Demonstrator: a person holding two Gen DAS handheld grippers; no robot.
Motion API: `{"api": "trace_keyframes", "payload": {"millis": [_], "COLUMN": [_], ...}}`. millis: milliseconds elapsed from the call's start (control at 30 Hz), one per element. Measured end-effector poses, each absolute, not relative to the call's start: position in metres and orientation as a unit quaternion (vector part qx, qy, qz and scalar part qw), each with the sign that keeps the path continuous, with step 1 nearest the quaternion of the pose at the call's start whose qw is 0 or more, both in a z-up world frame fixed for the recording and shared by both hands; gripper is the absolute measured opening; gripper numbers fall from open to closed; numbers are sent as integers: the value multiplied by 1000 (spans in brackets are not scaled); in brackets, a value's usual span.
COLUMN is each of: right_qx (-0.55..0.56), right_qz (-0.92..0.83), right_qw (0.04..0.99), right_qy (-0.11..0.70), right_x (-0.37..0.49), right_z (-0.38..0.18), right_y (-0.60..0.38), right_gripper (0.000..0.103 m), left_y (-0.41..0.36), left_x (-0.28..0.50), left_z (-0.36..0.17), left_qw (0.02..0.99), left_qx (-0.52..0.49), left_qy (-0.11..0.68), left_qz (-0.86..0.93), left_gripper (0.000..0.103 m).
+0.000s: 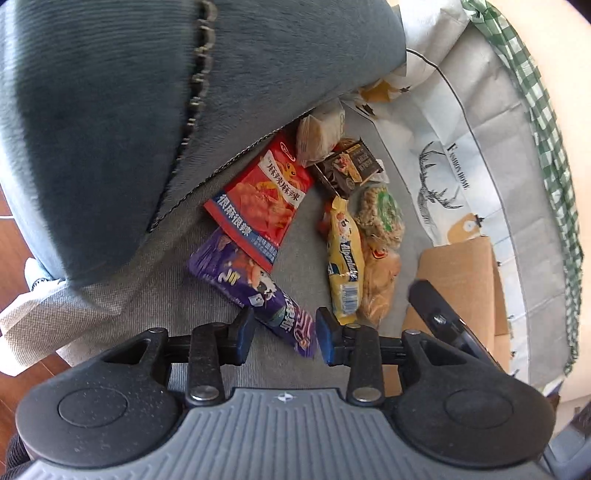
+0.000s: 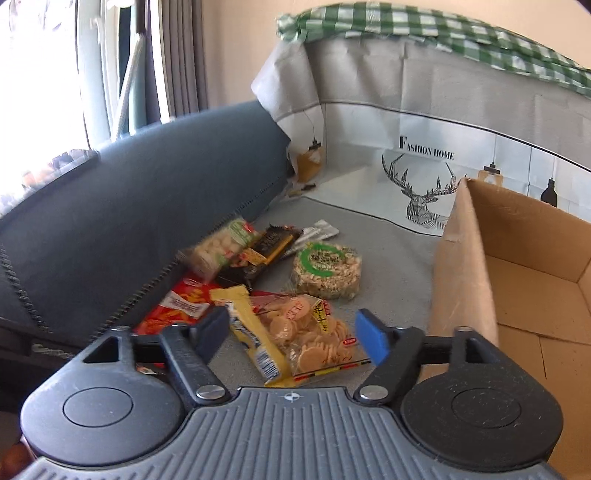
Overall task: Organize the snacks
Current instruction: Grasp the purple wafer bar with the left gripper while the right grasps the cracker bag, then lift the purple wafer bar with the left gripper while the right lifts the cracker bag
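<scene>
In our left hand, the left gripper (image 1: 284, 334) has its jaws partly apart, and the lower end of the purple snack bag (image 1: 255, 291) lies between the blue pads; we cannot tell if the pads touch it, so we call the gripper open with nothing held. In our right hand, the right gripper (image 2: 291, 334) stands wide open above two packets on the grey seat (image 2: 391, 254): the yellow bar wrapper (image 2: 255, 332) and the clear bag of round crackers (image 2: 310, 332), which lie side by side and partly overlap. Neither pad presses on them. Just beyond the purple bag, in the left view, the red snack bag (image 1: 262, 199) lies partly on top of it and against the edge of the blue cushion (image 1: 110, 110). A little further we see the round rice cake pack with a green label (image 2: 327, 269), apart from the crackers. Behind it, near the cushion, the dark chocolate box (image 2: 258, 254) and the clear pack of pale puffs (image 2: 218, 247) lie touching each other. On the right side of the seat the cardboard box (image 2: 517, 266) stands open. At the back, a grey printed cloth with a deer drawing (image 2: 424, 192) covers the rear of the seat, and a green checked cloth (image 2: 443, 29) lies along its top.
</scene>
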State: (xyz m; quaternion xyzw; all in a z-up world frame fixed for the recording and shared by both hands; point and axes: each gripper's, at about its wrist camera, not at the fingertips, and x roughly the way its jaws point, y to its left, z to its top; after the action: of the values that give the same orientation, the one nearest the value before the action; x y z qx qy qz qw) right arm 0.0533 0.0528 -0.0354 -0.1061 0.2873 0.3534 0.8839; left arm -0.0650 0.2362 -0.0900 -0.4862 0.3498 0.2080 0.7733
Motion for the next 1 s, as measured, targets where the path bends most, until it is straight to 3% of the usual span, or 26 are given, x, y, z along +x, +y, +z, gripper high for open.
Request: {"api": "trace_keyframes", "payload": {"millis": [467, 500, 533, 633, 733, 1000], "right_qx": [-112, -110, -109, -125, -119, -102], "right_qz": [325, 326, 330, 334, 341, 348], "right_qw": [868, 868, 867, 870, 872, 891], "right_qy": [358, 358, 358, 340, 330, 274], "right_x": [115, 115, 115, 111, 107, 75], "right_z": [-93, -93, -92, -87, -77, -35], "right_y": [95, 95, 94, 92, 86, 56], "right_gripper": [86, 79, 65, 42, 33, 32], "left_y": [233, 232, 231, 227, 225, 223], "left_x": [-38, -35, -33, -28, -29, -39], "left_z": [-91, -90, -89, -87, -85, -73], "left_qw": [778, 779, 781, 787, 795, 825], "left_qx": [-441, -435, -427, -411, -402, -391], "left_qy": [361, 365, 369, 376, 371, 344], "left_qz": [265, 266, 267, 265, 261, 220], "left_gripper": [41, 40, 40, 27, 19, 18]}}
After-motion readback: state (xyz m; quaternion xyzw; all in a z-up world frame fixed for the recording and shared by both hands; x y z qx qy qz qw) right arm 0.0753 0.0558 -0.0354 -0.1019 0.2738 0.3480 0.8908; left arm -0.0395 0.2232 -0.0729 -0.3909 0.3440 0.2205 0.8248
